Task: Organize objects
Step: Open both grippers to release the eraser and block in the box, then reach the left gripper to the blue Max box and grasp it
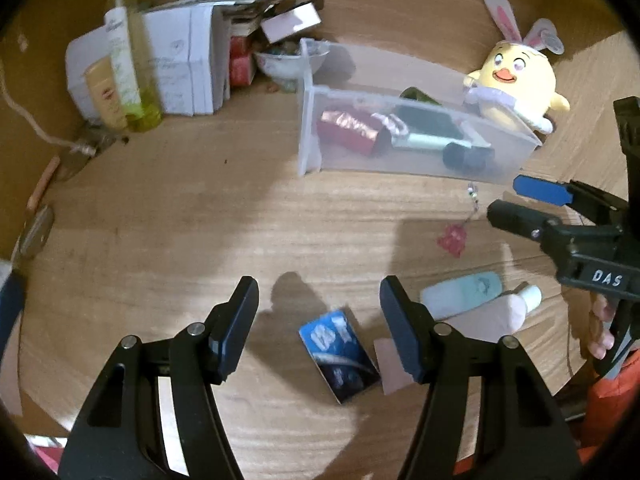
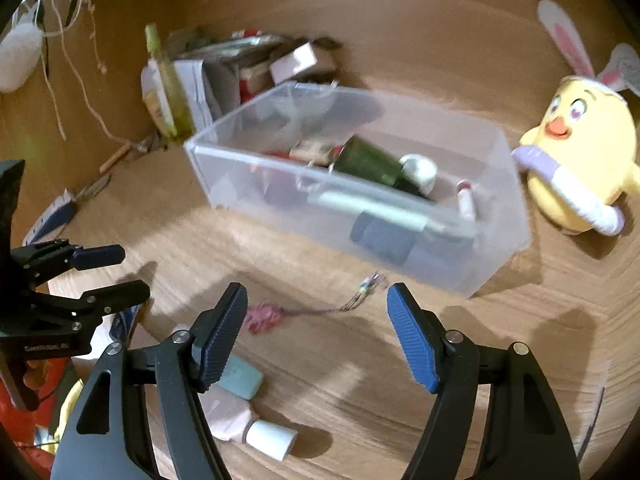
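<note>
A clear plastic bin [image 1: 404,160] [image 2: 288,184] stands on the wooden table and holds several small items. My left gripper [image 1: 318,320] is open and empty, just above a blue card pack [image 1: 340,354]. My right gripper [image 2: 316,332] is open and empty; it also shows in the left wrist view [image 1: 504,204]. A pale blue tube [image 1: 464,292] [image 2: 240,378] and a pink tube with a white cap [image 1: 508,312] [image 2: 248,424] lie side by side near the right gripper. A pink tassel charm [image 1: 454,240] [image 2: 262,316] lies in front of the bin.
A yellow chick plush with bunny ears [image 1: 516,80] [image 2: 580,168] stands right of the bin. At the back left are a green spray bottle [image 1: 128,68] [image 2: 168,88], white boxes [image 1: 184,64], a small bowl [image 1: 288,62] and cords.
</note>
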`<act>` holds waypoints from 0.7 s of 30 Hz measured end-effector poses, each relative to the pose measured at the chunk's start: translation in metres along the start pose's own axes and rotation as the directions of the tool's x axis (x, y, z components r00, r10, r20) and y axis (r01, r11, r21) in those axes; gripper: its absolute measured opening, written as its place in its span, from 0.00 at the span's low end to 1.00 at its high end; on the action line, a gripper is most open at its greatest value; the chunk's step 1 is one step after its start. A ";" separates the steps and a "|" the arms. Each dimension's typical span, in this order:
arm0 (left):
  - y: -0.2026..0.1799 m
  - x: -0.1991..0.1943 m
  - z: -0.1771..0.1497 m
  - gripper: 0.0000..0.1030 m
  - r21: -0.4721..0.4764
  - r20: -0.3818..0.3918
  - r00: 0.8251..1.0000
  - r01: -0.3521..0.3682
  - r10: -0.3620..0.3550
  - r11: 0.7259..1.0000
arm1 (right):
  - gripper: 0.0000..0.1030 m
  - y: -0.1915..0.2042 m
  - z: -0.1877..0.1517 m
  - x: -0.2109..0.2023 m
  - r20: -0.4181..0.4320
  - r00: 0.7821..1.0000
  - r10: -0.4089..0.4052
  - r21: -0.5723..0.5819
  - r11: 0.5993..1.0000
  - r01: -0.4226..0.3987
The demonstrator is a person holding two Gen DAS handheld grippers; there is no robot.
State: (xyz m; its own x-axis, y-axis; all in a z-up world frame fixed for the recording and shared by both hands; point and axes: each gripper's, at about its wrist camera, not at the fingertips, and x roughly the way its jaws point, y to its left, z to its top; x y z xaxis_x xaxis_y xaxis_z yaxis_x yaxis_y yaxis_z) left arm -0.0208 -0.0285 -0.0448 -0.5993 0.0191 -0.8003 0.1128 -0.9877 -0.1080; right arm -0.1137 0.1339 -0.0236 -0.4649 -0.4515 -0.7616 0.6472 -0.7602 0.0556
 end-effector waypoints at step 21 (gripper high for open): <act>0.008 -0.006 -0.027 0.59 0.029 0.015 1.000 -0.017 0.017 0.999 | 0.57 0.030 -0.003 0.036 -0.112 0.994 -0.007 -0.086 0.996 -0.002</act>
State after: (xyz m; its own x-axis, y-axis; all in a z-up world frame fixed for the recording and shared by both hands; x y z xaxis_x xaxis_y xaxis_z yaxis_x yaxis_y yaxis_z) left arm 0.0046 -0.0320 -0.0570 -0.6088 0.0001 -0.7934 0.1000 -0.9920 -0.0769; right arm -0.1092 0.0968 -0.0515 -0.3988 -0.3905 -0.8297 0.6977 -0.7164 0.0018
